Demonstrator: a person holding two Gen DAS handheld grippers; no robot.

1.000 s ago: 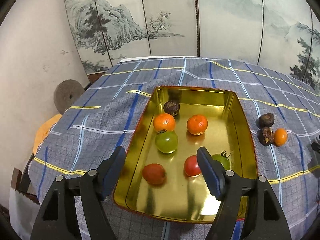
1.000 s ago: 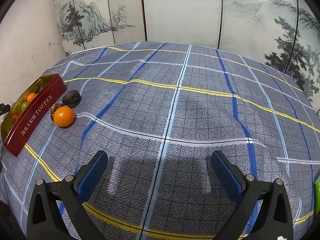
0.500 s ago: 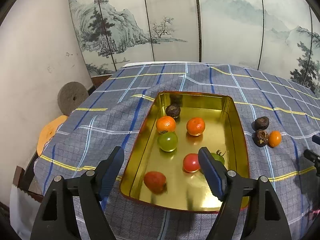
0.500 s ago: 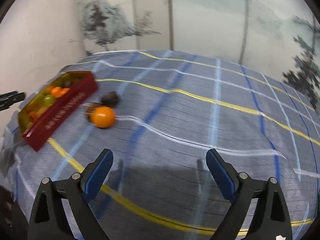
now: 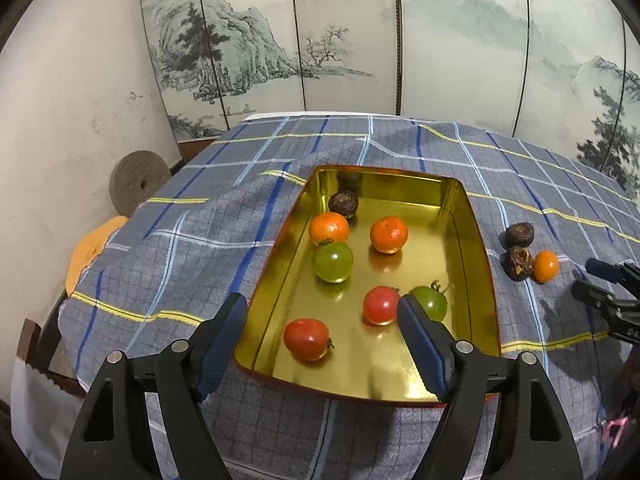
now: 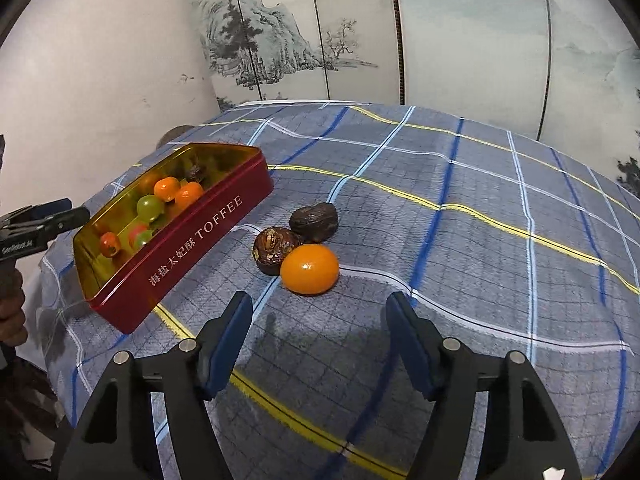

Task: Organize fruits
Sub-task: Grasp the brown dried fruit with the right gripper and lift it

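Fruits sit in two groups on the plaid tablecloth (image 6: 460,168): most already lie inside the red toffee tin (image 6: 208,236), and three remain outside it on the cloth. The right gripper (image 6: 318,328) has its blue pads apart with nothing between them; its jaws have just been closing from a wider spread, probably to match the small fruit ahead. Directly in front of its fingertips lies the orange kumquat (image 6: 310,269), touching a dark split-skinned fruit (image 6: 276,249) on its far left, with a second dark wrinkled fruit (image 6: 315,222) just beyond. The kumquat is nearest and most exposed, so it looks like the next pick. The tin stands ahead and to the left of this gripper, close enough for a short carry.

The left gripper (image 5: 320,330) hangs over the near end of the tin, jaws apart and empty. Ahead of its pads, on the gold floor of the tin, lie a red tomato (image 5: 307,339), a second red tomato (image 5: 382,305), a green tomato (image 5: 432,303) partly hidden behind the right pad, a larger green fruit (image 5: 333,262), two mandarins (image 5: 329,229) and a dark fruit (image 5: 344,205) at the far end. This hand seems parked there to steady or watch the tin while the other one collects.
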